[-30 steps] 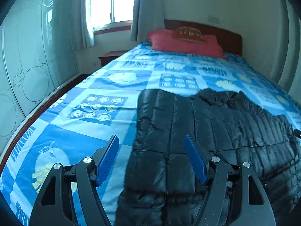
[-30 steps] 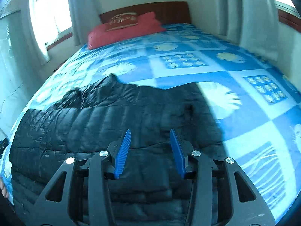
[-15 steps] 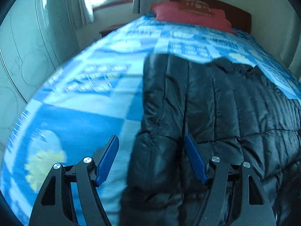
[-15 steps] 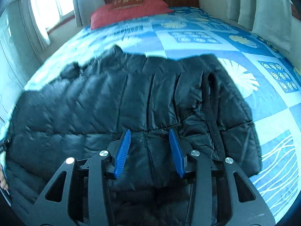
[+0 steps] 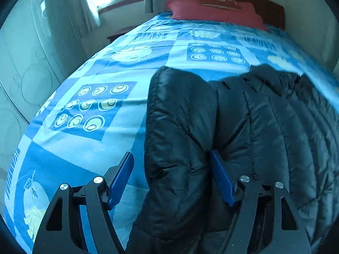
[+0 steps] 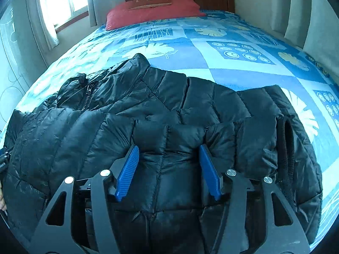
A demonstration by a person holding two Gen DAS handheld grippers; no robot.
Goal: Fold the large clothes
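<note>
Across the lower half of both frames, a black puffer jacket is spread on the blue patterned bed, collar toward the red pillow at upper centre. The jacket's near edge is best gathered evenly on both sides so the fold lies straight. The left gripper is released, its fingers straddling the jacket's left edge without pinching. The right gripper, whose jaws have just been opening, brackets a padded panel, not yet clenched.
</note>
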